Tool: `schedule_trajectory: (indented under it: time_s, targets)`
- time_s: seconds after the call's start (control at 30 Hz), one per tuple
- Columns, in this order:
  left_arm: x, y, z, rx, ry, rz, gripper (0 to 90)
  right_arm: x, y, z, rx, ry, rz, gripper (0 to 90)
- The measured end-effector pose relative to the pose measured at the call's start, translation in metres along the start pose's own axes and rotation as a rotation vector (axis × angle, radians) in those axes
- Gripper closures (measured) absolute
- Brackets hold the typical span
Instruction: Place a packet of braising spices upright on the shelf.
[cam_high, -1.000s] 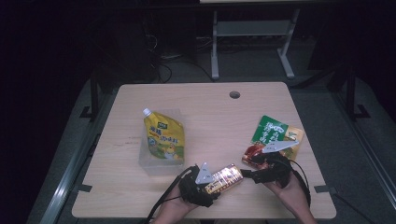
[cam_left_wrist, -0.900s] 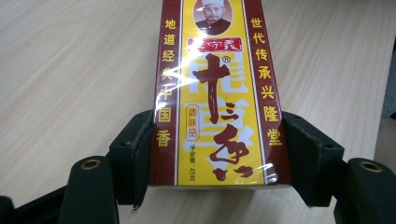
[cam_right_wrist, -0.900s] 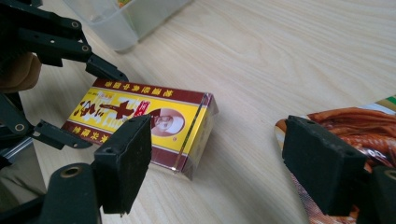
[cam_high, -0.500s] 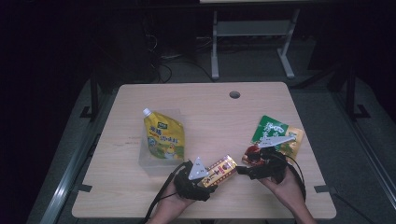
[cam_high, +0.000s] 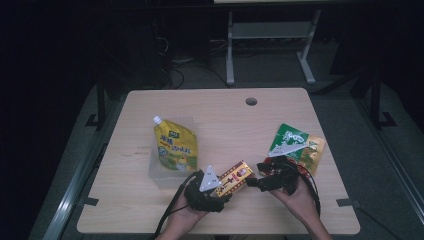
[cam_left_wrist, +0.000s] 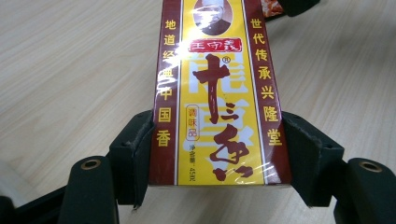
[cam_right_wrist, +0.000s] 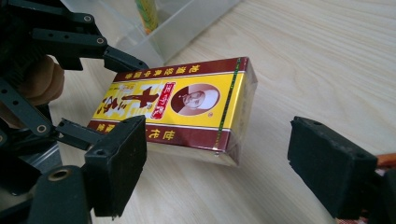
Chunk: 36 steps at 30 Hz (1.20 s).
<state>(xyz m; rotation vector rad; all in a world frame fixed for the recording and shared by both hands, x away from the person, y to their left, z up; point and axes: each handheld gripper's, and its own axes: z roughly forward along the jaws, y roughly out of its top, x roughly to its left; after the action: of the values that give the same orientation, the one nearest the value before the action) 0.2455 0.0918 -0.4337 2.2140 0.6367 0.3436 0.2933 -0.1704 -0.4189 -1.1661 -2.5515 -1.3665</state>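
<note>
Red-and-yellow seasoning box (cam_high: 235, 177) sitting low on the table (cam_high: 220, 105), around 6 o'clock from the table's middle, lifted off the wood and angled up toward 2 o'clock. Clamped by the long sides in the left gripper (cam_high: 212, 186), pads pressed flat against both red edges of the box (cam_left_wrist: 219, 93) in the left gripper view, so a solid hold with the jaws set about a box-width apart. Near end of the box pointing back at that camera, portrait end pointing away.

Right gripper (cam_high: 265, 181) parked just at 3 o'clock of the box's far end, jaws spread wide and just been opening a bit more. In the right gripper view the box (cam_right_wrist: 180, 109) hangs ahead of the two pads, not touched by either, nothing squeezed between them.

Further out: clear plastic tub (cam_high: 162, 167) at 10 o'clock of the box, with a yellow spouted pouch (cam_high: 175, 145) lying over it. Green-and-yellow snack bag (cam_high: 300, 147) at 2 o'clock, just past the right gripper. Small round hole (cam_high: 251, 101) in the tabletop way up at 12.
</note>
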Motion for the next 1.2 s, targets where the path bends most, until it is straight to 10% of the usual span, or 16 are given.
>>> schedule_trajectory:
  time_s: [1.2]
  targets:
    - [-0.007, 0.004, -0.001, -0.082, 0.091, -0.011, 32.0, -0.007, -0.008, 0.013, -0.073, 0.173, 0.163, 31.4]
